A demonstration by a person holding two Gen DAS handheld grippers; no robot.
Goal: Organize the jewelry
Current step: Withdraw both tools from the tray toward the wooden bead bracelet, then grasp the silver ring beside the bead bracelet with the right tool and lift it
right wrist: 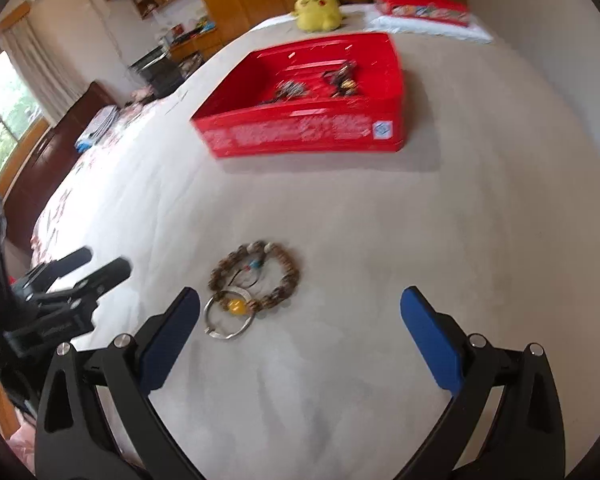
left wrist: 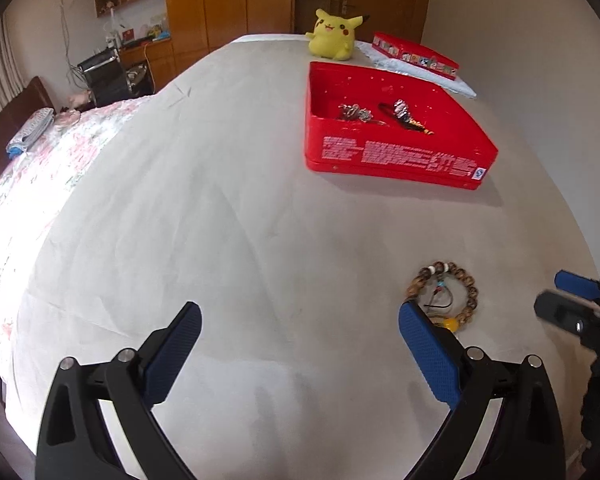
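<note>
A brown bead bracelet with a yellow bead and a metal ring lies on the white bed; it also shows in the right wrist view, with the ring at its near side. A red tin box further back holds several jewelry pieces. My left gripper is open and empty, its right finger next to the bracelet. My right gripper is open and empty, just short of the bracelet, which lies by its left finger.
A yellow plush toy sits at the bed's far end beside a red lid on a white pillow. The bed's left edge drops to a floral cover. Each gripper shows in the other's view.
</note>
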